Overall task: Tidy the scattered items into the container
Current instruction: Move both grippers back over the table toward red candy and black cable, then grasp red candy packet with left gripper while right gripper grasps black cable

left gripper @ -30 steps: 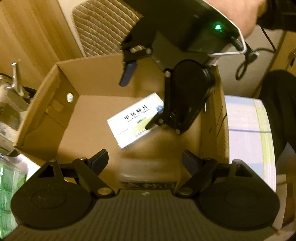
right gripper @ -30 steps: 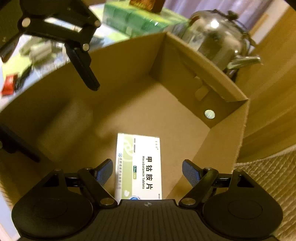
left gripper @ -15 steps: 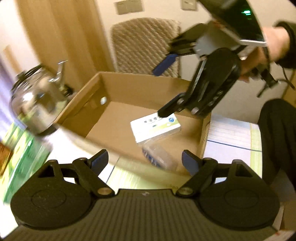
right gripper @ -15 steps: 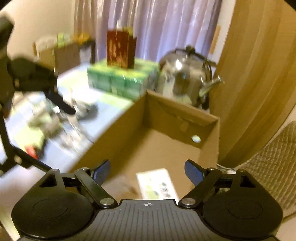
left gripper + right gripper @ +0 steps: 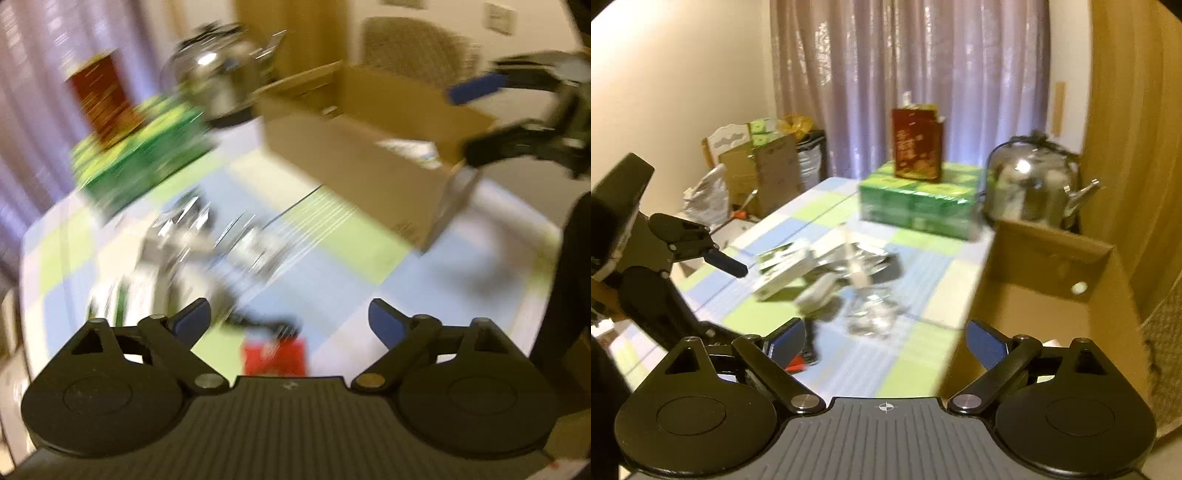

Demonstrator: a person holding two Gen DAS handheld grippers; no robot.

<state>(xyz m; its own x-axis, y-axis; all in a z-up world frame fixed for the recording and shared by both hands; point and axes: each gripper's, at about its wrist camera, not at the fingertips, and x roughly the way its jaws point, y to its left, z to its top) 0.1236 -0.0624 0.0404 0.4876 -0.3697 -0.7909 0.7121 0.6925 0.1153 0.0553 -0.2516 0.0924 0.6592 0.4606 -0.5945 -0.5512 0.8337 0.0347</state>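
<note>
The left gripper (image 5: 289, 322) is spread wide and empty; a red packet (image 5: 275, 356) lies on the table just beyond its tips, seen clearly only in the left view. The right gripper (image 5: 885, 334) is likewise spread and empty, beside the near corner of the box (image 5: 1049, 295). The scattered items (image 5: 831, 273), white packs and foil strips, lie on the checked cloth (image 5: 923, 354) left of the box; blur prevents a count or reading any print. Only the right view is sharp enough to show one hole in the box wall. Beyond the box stand one kettle (image 5: 1032, 184), one green carton (image 5: 918, 201) and one red carton (image 5: 916, 142) on top, lettering unreadable.
</note>
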